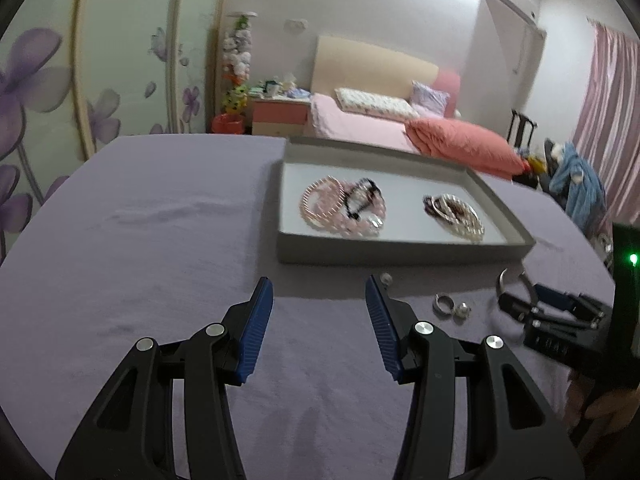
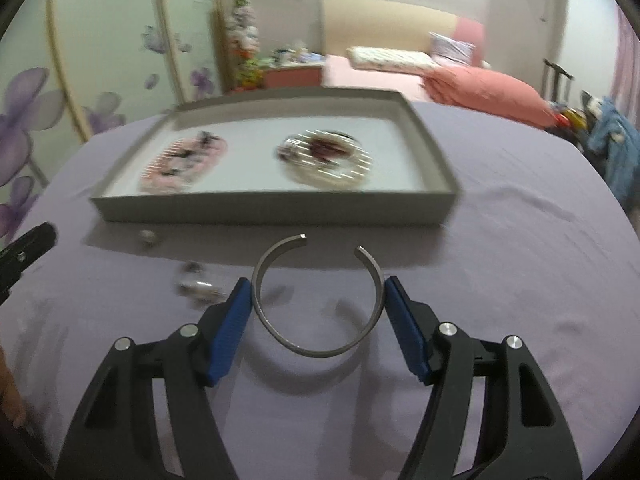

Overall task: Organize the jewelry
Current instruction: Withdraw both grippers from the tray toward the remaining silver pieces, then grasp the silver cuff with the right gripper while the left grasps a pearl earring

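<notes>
A grey shallow tray (image 1: 400,246) (image 2: 272,208) sits on the purple cloth. In it lie pink bead bracelets (image 1: 340,204) (image 2: 184,164) at the left and silver and dark bracelets (image 1: 456,212) (image 2: 328,156) at the right. My right gripper (image 2: 318,284) (image 1: 520,292) is shut on a silver open cuff bangle (image 2: 316,344), pads touching both its sides, held just above the cloth in front of the tray. My left gripper (image 1: 320,284) is open and empty over the cloth, in front of the tray's left part.
Silver rings (image 1: 452,306) (image 2: 196,286) and a small stud (image 1: 386,278) (image 2: 148,236) lie loose on the cloth before the tray. Behind the table are a pink bed (image 1: 360,120), a nightstand and a flowered wardrobe. A hand shows at the left edge of the right wrist view.
</notes>
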`<state>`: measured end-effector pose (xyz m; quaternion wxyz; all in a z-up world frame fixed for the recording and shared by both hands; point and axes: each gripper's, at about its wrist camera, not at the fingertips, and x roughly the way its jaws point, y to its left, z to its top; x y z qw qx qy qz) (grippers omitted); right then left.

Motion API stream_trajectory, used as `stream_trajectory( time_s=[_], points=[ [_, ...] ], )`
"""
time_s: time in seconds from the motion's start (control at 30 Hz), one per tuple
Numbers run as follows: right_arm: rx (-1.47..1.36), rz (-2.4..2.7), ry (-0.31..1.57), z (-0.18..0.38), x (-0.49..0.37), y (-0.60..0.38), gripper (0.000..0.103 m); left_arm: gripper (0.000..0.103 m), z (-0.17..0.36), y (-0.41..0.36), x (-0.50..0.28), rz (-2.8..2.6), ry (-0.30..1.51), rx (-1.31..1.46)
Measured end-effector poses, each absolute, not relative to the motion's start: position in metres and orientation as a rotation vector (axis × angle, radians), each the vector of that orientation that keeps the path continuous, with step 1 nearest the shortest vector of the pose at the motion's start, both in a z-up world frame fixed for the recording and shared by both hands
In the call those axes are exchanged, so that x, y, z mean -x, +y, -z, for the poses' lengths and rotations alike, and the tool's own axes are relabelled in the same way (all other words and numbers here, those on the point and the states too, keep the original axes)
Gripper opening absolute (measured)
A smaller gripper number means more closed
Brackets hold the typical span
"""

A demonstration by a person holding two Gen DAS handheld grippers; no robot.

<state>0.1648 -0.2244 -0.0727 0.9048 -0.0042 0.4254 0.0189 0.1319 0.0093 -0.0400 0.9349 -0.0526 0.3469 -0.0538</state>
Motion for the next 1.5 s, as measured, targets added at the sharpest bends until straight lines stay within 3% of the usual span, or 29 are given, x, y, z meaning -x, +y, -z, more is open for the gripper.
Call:
stream_trajectory(
  time_s=[0.3, 0.53, 0.73, 0.83, 1.5],
  points=[
    [0.016, -0.047, 0.919, 0.084, -0.165, -0.231, 0.066, 0.049, 0.062, -0.035, -0.157, 0.178, 0.828, -0.016],
    [0.017, -0.065, 0.921, 0.083, -0.166, -0.229, 0.066, 0.042, 0.071, -0.057, -0.178, 0.18, 0.857, -0.05],
    [0.022, -0.074, 0.921, 0.083, -0.167, -0.226, 0.066, 0.029, 0.076, -0.063, -0.19, 0.151, 0.885, -0.053],
    [0.025, -0.076, 0.921, 0.083, -0.167, -0.225, 0.066, 0.015, 0.076, -0.063, -0.191, 0.136, 0.885, -0.047],
    [0.046, -0.099, 0.921, 0.084, -0.168, -0.216, 0.067, 0.014, 0.075, -0.033, -0.157, 0.101, 0.889, -0.079]
  ],
)
